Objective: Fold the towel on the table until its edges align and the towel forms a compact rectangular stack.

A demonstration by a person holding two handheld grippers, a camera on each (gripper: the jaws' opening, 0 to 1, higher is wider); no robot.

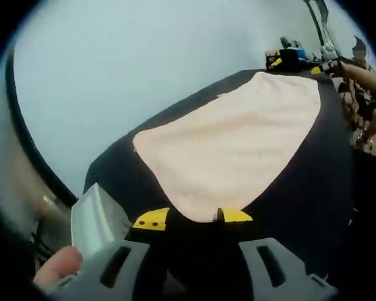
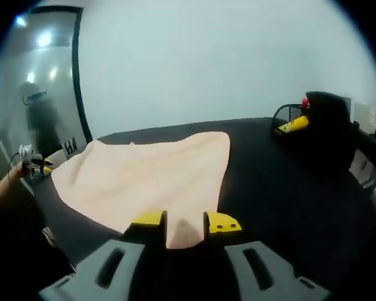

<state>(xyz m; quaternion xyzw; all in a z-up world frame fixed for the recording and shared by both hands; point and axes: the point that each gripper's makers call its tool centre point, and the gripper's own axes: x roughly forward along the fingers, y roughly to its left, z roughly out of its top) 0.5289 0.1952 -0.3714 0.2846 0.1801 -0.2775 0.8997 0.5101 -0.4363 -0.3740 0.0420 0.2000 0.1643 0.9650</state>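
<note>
- The towel is pale peach, soft-napped and plain, and lies spread in one flat layer on a black table, with black surface showing round it.
- In the left gripper view its near corner runs between the yellow-tipped jaws of the left gripper, which are closed on that corner; the cloth widens away toward the far end of the table.
- In the right gripper view the towel reaches leftward from another near corner, which the right gripper pinches between its jaws.
- Its edges look gently wavy, not straight.
- A dark bin-like object stands far right on the table; I cannot tell what it holds.
</note>
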